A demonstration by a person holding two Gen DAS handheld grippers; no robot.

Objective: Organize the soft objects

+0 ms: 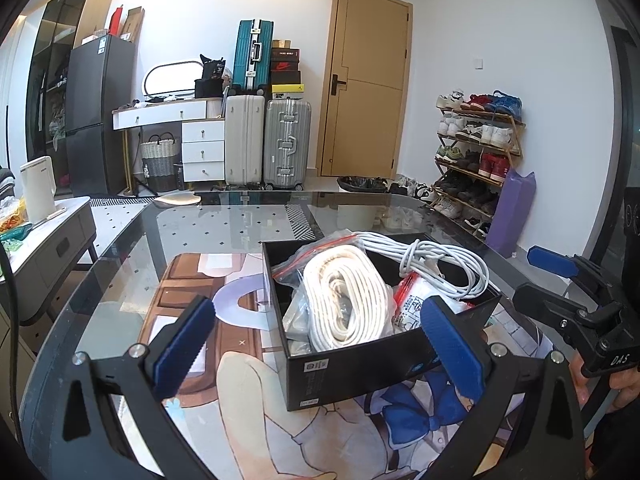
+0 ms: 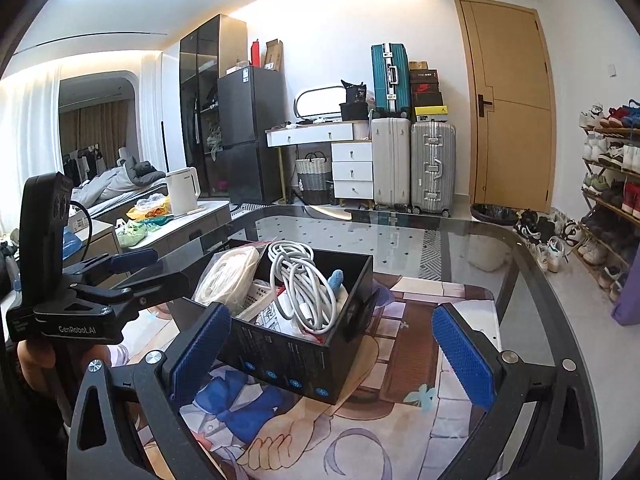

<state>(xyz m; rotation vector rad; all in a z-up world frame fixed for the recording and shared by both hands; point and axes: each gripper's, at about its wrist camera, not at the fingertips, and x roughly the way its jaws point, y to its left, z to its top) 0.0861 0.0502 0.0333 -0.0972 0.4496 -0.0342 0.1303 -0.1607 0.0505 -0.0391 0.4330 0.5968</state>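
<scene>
A black box (image 2: 320,344) sits at the centre on the glass table (image 2: 460,240), packed with a white cable bundle (image 2: 300,284) and a bagged white coil (image 2: 226,276) toward 10 o'clock. The right gripper (image 2: 328,352) spreads wide at 6 o'clock, empty. The left gripper (image 2: 132,268) reaches in at 9 o'clock.

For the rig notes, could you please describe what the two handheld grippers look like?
Both the left gripper and right gripper are black angular frames with silver bolts; their jaws carry blue, ridged, textured pads. White lettering marks them: "GenRobot.AI" on the left, "DAS" on the right. A thin black cable runs by the left one.
</scene>
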